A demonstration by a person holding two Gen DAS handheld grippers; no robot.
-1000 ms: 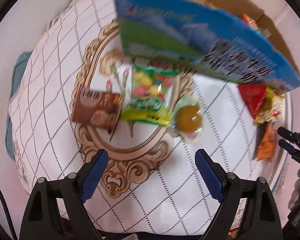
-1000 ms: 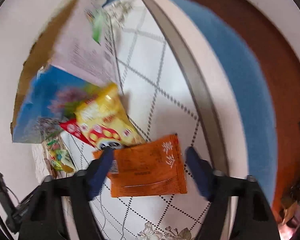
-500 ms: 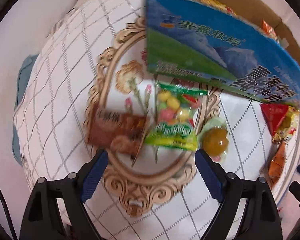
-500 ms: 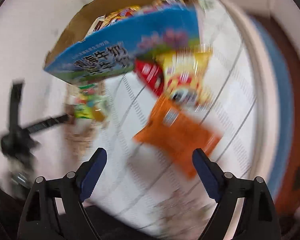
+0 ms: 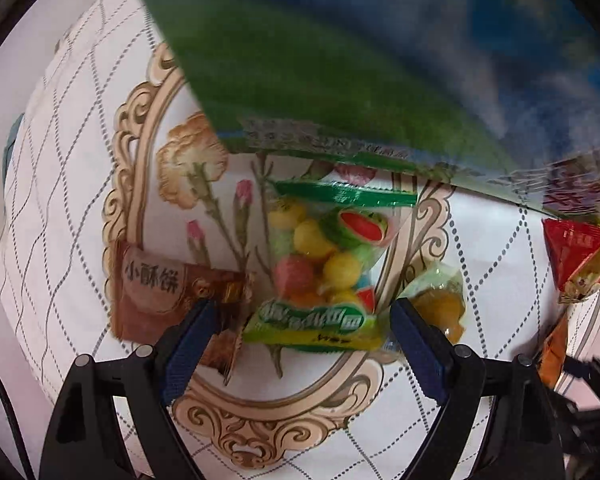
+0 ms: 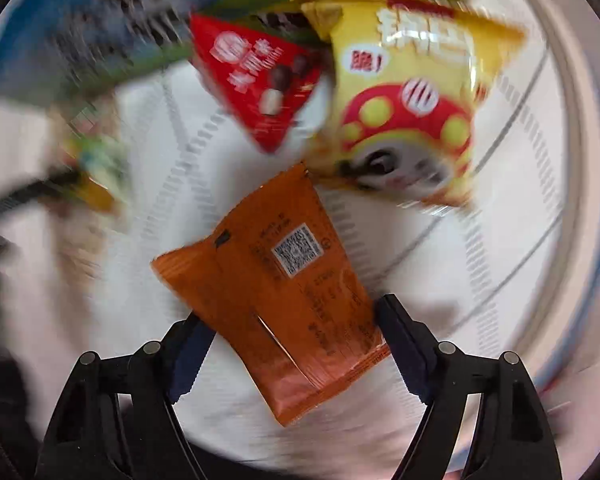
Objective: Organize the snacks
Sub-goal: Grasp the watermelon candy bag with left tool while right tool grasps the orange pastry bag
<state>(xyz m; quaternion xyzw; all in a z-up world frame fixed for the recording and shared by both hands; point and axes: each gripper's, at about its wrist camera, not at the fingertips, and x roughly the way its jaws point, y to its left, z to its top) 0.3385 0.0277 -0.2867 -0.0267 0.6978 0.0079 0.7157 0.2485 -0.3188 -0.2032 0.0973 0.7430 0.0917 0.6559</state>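
In the left wrist view a green bag of coloured candies [image 5: 320,272] lies on the patterned tablecloth [image 5: 60,200]. My left gripper [image 5: 304,334] hangs open just over its lower end, pointing down, with the fingers apart from the bag. A brown biscuit packet [image 5: 156,296] lies by the left finger and a yellow jelly cup [image 5: 440,300] by the right one. In the blurred right wrist view an orange packet [image 6: 276,288] lies flat between the fingers of my right gripper [image 6: 296,340]. Its jaws are closing, and the packet shows no crumpling.
A blue and green carton [image 5: 340,60] stands on the table close behind the snacks. A red triangular pack [image 6: 256,80] and a yellow snack bag [image 6: 412,92] lie beside the carton, just beyond the orange packet. The table's round edge [image 6: 580,160] runs along the right.
The left gripper has come down and closer to the candy bag, which now sits between its fingertips. The right gripper has swung and rolled, and is now low over the orange packet.
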